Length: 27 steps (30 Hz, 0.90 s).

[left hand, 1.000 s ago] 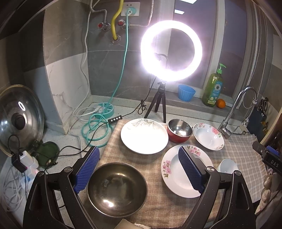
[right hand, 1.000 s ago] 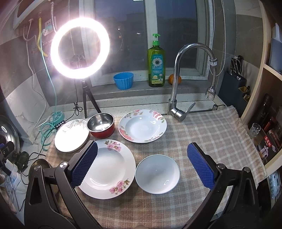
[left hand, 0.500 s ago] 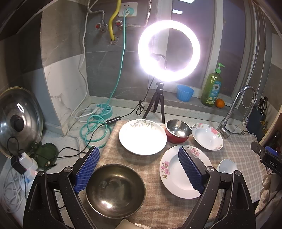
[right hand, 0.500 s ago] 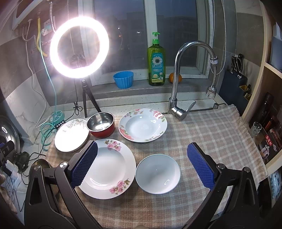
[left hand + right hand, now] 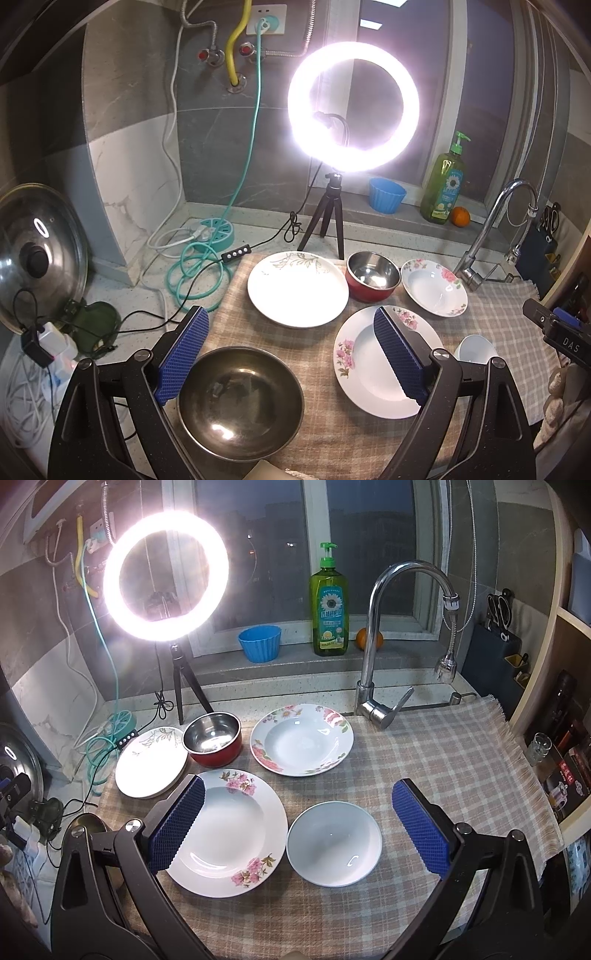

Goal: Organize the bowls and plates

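On a checked cloth (image 5: 443,760) lie a large steel bowl (image 5: 240,402), a white leaf-print plate (image 5: 297,290), a red bowl with a steel inside (image 5: 373,275), a small floral deep plate (image 5: 434,288), a large floral plate (image 5: 369,369) and a plain white bowl (image 5: 334,843). My left gripper (image 5: 291,358) is open and empty, above the steel bowl and the large floral plate. My right gripper (image 5: 299,821) is open and empty, above the large floral plate (image 5: 229,827) and the white bowl.
A lit ring light on a tripod (image 5: 352,107) stands behind the plates. A faucet (image 5: 388,635) rises at the back right. On the sill stand a soap bottle (image 5: 328,605), a blue cup (image 5: 260,642) and an orange (image 5: 369,638). Cables (image 5: 192,266) and a pot lid (image 5: 37,254) are on the left.
The left gripper has drifted slightly, shifting its view a little. The right gripper has barely moved. The dishes have not moved and both grippers stay open.
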Each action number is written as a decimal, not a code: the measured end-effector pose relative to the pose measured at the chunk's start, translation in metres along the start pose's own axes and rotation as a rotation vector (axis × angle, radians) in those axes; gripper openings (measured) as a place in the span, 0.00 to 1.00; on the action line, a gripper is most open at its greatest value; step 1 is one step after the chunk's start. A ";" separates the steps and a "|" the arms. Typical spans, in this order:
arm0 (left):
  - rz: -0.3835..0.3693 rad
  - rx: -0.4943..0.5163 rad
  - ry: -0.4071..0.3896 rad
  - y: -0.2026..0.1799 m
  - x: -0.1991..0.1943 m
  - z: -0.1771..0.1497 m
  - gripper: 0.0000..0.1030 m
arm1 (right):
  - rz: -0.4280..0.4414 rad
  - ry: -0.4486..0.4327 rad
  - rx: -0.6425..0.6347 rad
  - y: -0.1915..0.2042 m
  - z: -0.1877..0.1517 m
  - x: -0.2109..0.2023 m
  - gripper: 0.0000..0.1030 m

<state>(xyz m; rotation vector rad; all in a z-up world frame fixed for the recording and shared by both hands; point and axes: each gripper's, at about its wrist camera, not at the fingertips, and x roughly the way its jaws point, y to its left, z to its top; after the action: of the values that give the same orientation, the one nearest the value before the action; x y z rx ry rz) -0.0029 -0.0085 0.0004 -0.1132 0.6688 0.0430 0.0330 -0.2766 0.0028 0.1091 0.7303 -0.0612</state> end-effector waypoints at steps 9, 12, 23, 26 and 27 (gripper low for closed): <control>-0.001 0.001 0.001 0.000 0.001 0.001 0.89 | 0.003 0.007 0.003 0.000 0.000 0.002 1.00; -0.002 0.003 0.001 -0.002 0.003 0.002 0.89 | 0.007 0.011 0.005 0.000 -0.001 0.003 1.00; -0.024 0.024 0.012 -0.006 0.006 -0.002 0.89 | 0.030 0.047 0.015 -0.010 -0.003 0.009 1.00; -0.034 0.033 0.020 -0.006 0.007 -0.003 0.89 | 0.039 0.059 0.009 -0.013 -0.002 0.014 1.00; -0.037 0.035 0.024 -0.006 0.008 -0.004 0.89 | 0.040 0.062 0.006 -0.013 -0.002 0.015 1.00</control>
<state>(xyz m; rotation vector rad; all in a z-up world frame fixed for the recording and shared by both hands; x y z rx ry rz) 0.0014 -0.0154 -0.0070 -0.0924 0.6910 -0.0052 0.0419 -0.2895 -0.0094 0.1314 0.7894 -0.0220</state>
